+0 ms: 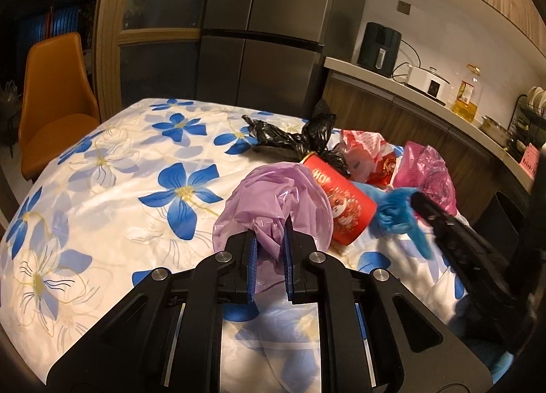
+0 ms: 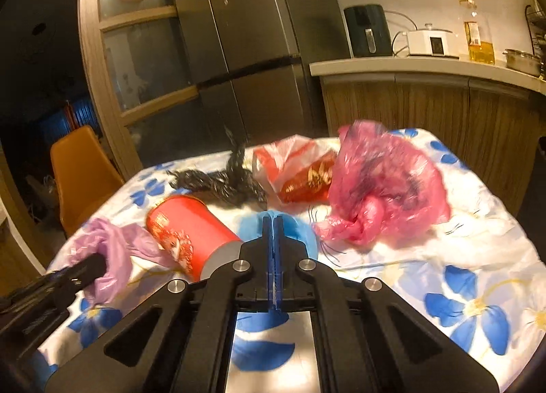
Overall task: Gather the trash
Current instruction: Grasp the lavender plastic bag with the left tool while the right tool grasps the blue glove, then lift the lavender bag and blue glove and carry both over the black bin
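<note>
My left gripper is shut on the purple plastic bag, bunched between its blue pads; it also shows in the right wrist view. My right gripper is shut on a crumpled blue bag, which also shows in the left wrist view. A red paper cup lies on its side between the two bags. Behind lie a black bag, a red-and-white bag and a pink bag.
All lies on a table with a white cloth printed with blue flowers. An orange chair stands at the left. A dark fridge and a kitchen counter with appliances and an oil bottle stand behind.
</note>
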Available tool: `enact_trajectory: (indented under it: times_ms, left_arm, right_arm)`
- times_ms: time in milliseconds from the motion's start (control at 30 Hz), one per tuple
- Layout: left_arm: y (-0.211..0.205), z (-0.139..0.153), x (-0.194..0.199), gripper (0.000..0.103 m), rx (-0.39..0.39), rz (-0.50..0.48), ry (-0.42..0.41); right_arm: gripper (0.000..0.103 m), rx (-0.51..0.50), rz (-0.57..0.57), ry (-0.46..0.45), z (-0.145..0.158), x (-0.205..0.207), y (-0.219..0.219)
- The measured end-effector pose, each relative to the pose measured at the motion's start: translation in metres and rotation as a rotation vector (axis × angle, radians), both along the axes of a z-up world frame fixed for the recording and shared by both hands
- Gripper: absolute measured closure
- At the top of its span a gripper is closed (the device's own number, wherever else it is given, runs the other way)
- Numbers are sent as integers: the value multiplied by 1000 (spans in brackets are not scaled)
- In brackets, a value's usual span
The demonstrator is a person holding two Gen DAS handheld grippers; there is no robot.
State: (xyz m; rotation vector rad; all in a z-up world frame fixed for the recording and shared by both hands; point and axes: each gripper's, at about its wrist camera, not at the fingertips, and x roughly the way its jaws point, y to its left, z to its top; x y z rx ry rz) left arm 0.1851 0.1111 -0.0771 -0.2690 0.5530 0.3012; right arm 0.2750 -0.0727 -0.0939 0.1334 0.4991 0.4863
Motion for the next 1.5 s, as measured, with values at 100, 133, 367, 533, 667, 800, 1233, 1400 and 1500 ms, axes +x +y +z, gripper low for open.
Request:
enact_trajectory:
  times_ms: [100,133,367,533,667,800,1233,1400,1500]
  left_arm:
    - [-5,4,-3,91,-1,-9,-8]
    - [-6,5,-3,91,1,-14,-10]
    - [-27,17,-14,91,21,-42,-34]
    - [-45,25,-21,91,31,-65,-49]
    - [-59,31,-23,91,48,-86,-59]
    - [-73,36,-25,91,68,-106,-67]
    - [-123,52,-12,91,103,-185,-93]
    - [-140,54,-4,91,114,-215,-97]
    - [-149,56,0,91,123,-229,-99]
  right_arm:
    - [102,27,2,-14,12,-12,-11]
    - [102,37,0,-26,17,-19,-17]
    - [102,68,2,-50,36,-44,-42]
    - [102,80,-1,-59,43,-60,-57]
    - [102,80,-10,-81,49,-73,-69]
    - [102,86,-22,-96,55,-80,-82]
    - [102,106,-67,-135,72,-88,-121]
    - [102,110,-89,-147,76,-87,-137]
    - [102,111,-102,-152,77,-86,-144]
